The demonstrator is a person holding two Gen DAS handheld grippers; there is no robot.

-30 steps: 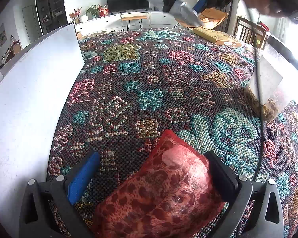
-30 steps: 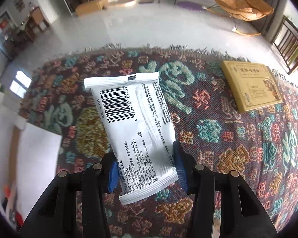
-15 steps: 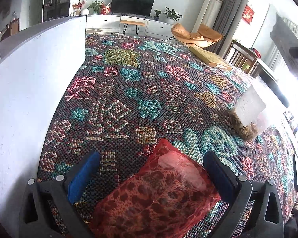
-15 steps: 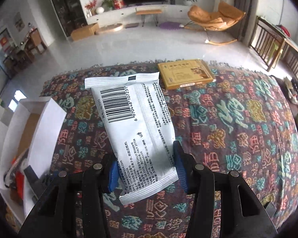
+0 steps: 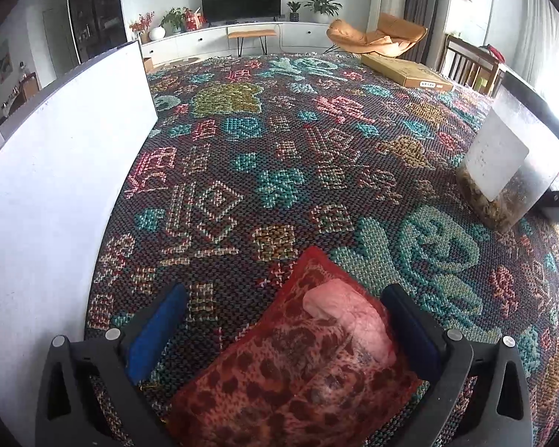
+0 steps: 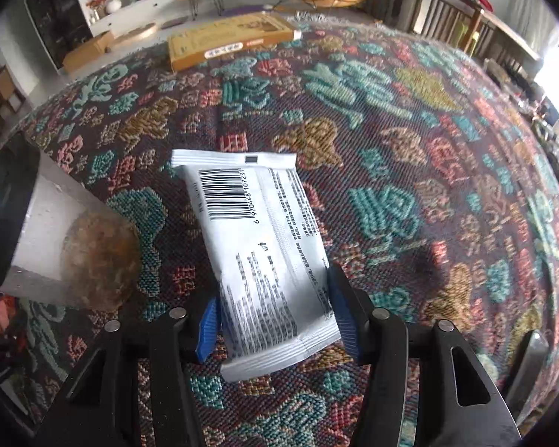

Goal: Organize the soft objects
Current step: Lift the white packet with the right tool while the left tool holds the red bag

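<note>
Two soft packs lie on the woven cloth (image 6: 410, 119): the white barcoded pouch (image 6: 264, 246) between the right gripper (image 6: 275, 320)'s just-opening jaws could snag and drag, while the left gripper (image 5: 287, 331), spread wide, straddles the red snack bag (image 5: 298, 365) unclamped.

Patterned woven cloth (image 5: 279, 156), flat yellow box (image 6: 227, 39), clear jar (image 5: 510, 171), white board (image 5: 56, 171)
</note>
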